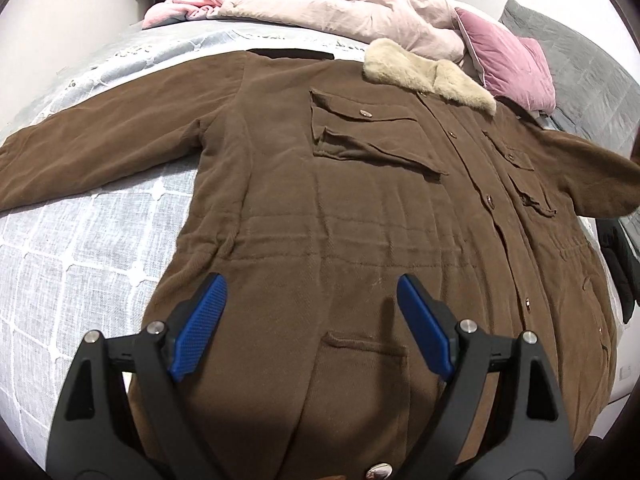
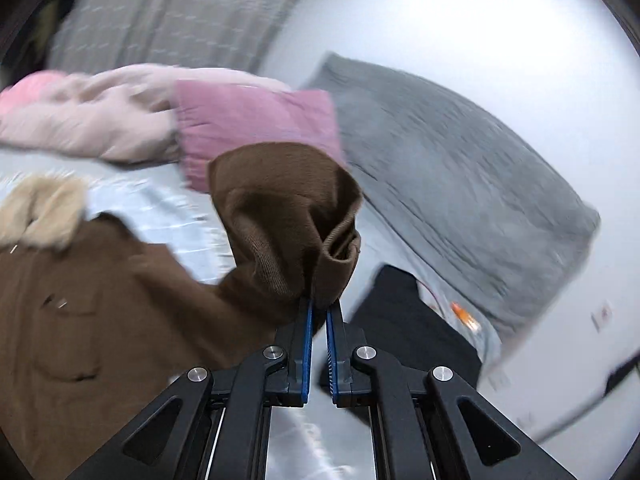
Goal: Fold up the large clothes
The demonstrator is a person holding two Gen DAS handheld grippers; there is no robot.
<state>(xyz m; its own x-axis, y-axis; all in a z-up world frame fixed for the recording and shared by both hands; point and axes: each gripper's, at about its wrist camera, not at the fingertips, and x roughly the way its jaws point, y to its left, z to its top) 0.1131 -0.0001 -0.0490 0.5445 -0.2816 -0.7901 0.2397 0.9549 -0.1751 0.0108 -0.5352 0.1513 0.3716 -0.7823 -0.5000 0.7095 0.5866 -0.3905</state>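
Note:
A large brown coat [image 1: 340,200] with a beige fur collar [image 1: 432,72] lies front up and spread on the bed, sleeves out to both sides. My left gripper [image 1: 312,292] is open and empty, hovering over the coat's lower front above a hip pocket. My right gripper [image 2: 319,304] is shut on the cuff of the coat's right-hand sleeve [image 2: 288,216] and holds it lifted off the bed. The coat body [image 2: 80,300] and fur collar [image 2: 40,212] show at the left of the blurred right wrist view.
The bed has a pale blue quilted cover [image 1: 80,260]. A pink duvet [image 1: 320,8], a mauve pillow [image 1: 508,68] and a grey pillow [image 1: 580,72] lie at the bed's head. A dark garment [image 2: 404,320] lies by the right edge.

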